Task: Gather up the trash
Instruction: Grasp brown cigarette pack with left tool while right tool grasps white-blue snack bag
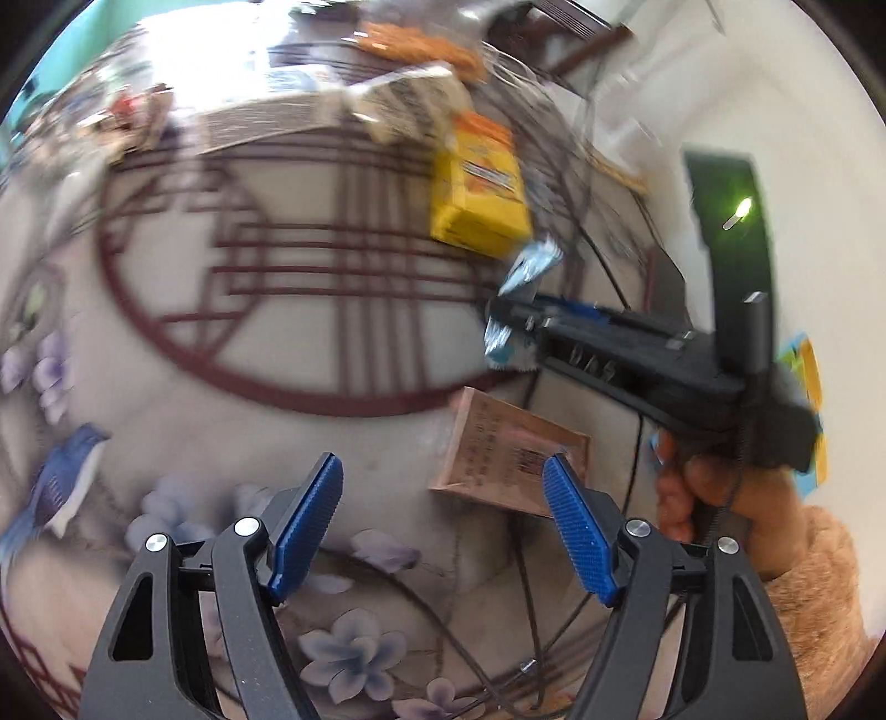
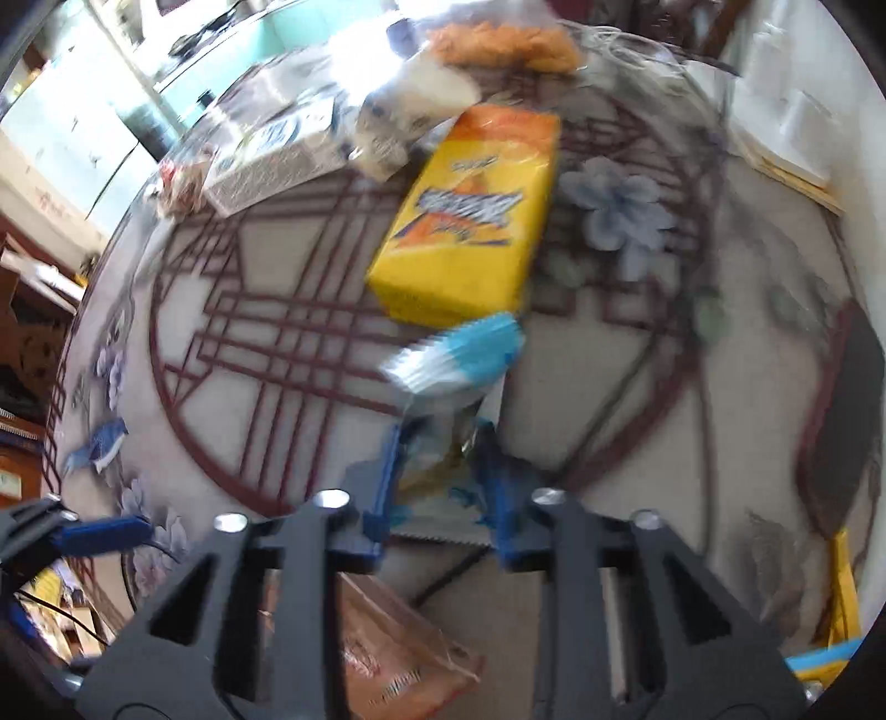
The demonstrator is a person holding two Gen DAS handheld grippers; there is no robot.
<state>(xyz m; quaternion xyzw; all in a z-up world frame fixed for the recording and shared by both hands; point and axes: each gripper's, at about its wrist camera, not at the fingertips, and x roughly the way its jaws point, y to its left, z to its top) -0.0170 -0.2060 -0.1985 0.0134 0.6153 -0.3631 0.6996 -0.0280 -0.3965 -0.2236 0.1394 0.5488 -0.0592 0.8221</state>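
My right gripper [image 2: 440, 471] is shut on a crinkled blue and white wrapper [image 2: 454, 360], whose top sticks up past the pads over the patterned table [image 2: 288, 343]. From the left wrist view the right gripper [image 1: 512, 327] reaches in from the right with that wrapper [image 1: 526, 266] in it. My left gripper [image 1: 443, 487] stands open above the table with nothing between its fingers. A flat pink-brown packet [image 1: 509, 454] lies just beyond its right finger [image 1: 576, 531]. A yellow and orange snack box [image 2: 470, 221] lies past the wrapper, also visible as the yellow box [image 1: 479, 188].
A grey-white box [image 2: 271, 160], a white crumpled bag [image 2: 410, 116] and an orange cloth [image 2: 504, 44] crowd the table's far side. Thin black cables [image 1: 526, 581] run across the near table. A hand in a fuzzy tan sleeve [image 1: 814, 581] holds the right gripper. The brown packet [image 2: 398, 653] lies under the right gripper.
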